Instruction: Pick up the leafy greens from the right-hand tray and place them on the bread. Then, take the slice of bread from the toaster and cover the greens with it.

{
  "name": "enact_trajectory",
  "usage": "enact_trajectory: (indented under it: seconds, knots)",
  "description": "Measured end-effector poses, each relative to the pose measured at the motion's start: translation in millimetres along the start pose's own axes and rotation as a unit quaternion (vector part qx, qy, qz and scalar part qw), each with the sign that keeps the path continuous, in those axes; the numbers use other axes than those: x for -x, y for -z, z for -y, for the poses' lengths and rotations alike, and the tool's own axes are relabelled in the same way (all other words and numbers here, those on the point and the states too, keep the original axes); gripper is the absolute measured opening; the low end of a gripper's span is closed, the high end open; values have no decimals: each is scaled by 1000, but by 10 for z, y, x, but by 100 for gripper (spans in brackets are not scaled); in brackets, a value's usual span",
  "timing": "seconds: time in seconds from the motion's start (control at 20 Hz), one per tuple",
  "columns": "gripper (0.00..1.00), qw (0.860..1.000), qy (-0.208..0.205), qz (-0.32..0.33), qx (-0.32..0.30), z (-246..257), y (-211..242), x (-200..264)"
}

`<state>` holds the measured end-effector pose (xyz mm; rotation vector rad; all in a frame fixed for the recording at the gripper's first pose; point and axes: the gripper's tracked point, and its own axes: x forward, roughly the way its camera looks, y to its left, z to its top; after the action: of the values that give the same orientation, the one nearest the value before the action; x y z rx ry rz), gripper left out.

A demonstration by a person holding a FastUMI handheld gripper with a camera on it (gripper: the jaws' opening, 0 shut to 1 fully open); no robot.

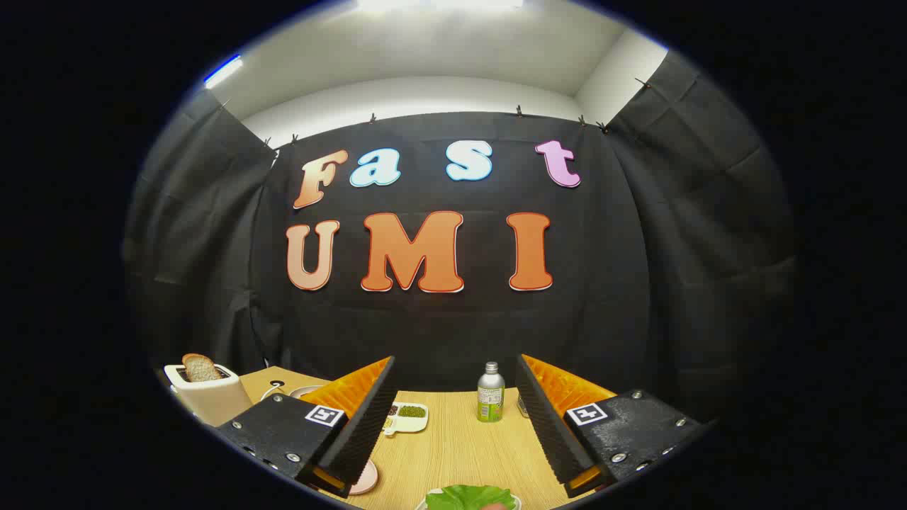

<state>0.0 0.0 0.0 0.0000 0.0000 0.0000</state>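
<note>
1. Greens [469, 497] lie nearest the lens, low between the two fingers, on a white tray [516, 501] whose rim just peeks out beside them.
2. Both fingers of the gripper [455, 365] stand spread wide apart, released, with nothing between them; their ribbed inner faces look at each other across bare table [453, 453].
3. Beside the left finger's base, a pink plate [365, 479] shows as a sliver.
4. Just ahead, between the fingers, a small white dish [407, 418] holds dark and green bits.
5. Near the right fingertip a metal bottle [490, 392] with a green label stands upright on the table.
6. Beyond the left finger, well apart from the greens, a cream toaster [210, 394] sits at the table's corner with a bread slice [200, 368] standing up out of its slot.
</note>
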Motion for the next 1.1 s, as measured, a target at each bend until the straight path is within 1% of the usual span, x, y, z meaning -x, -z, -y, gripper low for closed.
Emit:
enact_trajectory:
  seconds: [1.1]
  knots:
    - [98,1000,7,-15,-5,41,118,14]
